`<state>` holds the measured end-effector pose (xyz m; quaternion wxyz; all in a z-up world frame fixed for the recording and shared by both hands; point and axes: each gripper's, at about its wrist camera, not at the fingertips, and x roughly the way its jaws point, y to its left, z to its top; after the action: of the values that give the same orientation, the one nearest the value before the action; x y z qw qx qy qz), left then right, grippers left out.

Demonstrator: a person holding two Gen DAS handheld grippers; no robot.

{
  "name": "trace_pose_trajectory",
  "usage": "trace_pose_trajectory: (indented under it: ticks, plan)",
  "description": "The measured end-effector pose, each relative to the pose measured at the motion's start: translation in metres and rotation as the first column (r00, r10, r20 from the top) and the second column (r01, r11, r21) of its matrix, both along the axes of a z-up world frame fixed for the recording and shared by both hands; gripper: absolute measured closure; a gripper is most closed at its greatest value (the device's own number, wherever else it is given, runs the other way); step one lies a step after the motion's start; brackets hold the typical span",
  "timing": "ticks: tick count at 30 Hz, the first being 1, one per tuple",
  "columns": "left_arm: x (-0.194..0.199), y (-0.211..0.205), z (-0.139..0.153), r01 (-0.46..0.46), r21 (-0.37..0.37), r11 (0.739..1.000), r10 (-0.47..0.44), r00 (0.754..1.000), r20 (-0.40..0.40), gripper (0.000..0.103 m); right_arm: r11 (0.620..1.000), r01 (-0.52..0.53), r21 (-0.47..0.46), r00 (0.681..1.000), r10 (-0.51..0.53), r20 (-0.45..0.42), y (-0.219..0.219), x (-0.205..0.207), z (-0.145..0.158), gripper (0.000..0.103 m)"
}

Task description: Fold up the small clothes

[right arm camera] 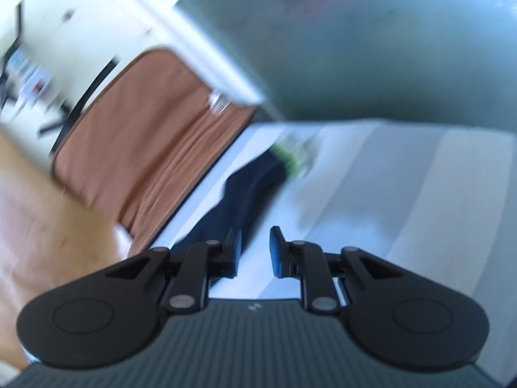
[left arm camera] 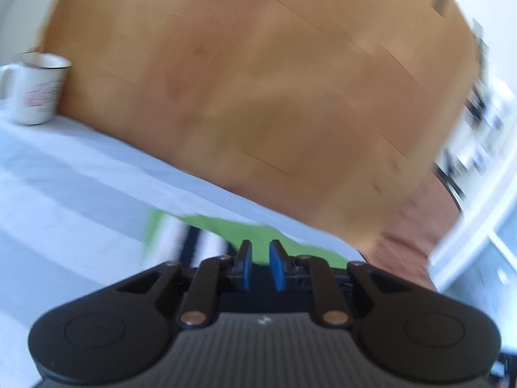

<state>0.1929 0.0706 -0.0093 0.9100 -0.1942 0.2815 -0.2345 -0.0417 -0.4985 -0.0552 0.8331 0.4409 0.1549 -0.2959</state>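
A small garment, dark navy with a green and white striped end, lies on a white and pale grey striped cloth. In the right wrist view the garment (right arm camera: 245,194) stretches away from the gripper toward its green band. My right gripper (right arm camera: 255,252) is open and empty, just above the garment's near end. In the left wrist view the garment (left arm camera: 206,229) shows its green and striped part right beyond the fingertips. My left gripper (left arm camera: 260,266) is open with a narrow gap, holding nothing. Both views are motion-blurred.
A white enamel mug (left arm camera: 38,90) stands on the striped cloth (left arm camera: 64,194) at the far left. A wooden floor (left arm camera: 258,80) lies beyond the cloth's edge. A brown cushioned chair (right arm camera: 145,142) stands beside the table edge. A grey-green wall (right arm camera: 387,48) is behind.
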Motion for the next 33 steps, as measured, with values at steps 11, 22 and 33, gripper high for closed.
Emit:
trace_pose_trajectory:
  ticks: [11, 22, 33]
  plan:
    - [0.015, -0.045, -0.029, 0.143, 0.138, 0.980, -0.124, 0.983, -0.135, 0.082, 0.999, -0.028, 0.034, 1.000, 0.028, 0.013, -0.024, 0.057, -0.005, 0.074]
    - [0.011, 0.018, -0.003, 0.014, -0.166, 0.986, -0.030, 0.995, -0.092, 0.076, 0.871, -0.403, -0.280, 0.893, 0.441, 0.086, 0.100, 0.134, 0.110, 0.095]
    - [0.015, 0.075, 0.007, -0.137, -0.304, 0.943, 0.104, 0.987, -0.121, 0.064, 0.402, -0.820, -0.407, 0.467, 0.882, -0.069, 0.351, 0.249, 0.102, 0.095]
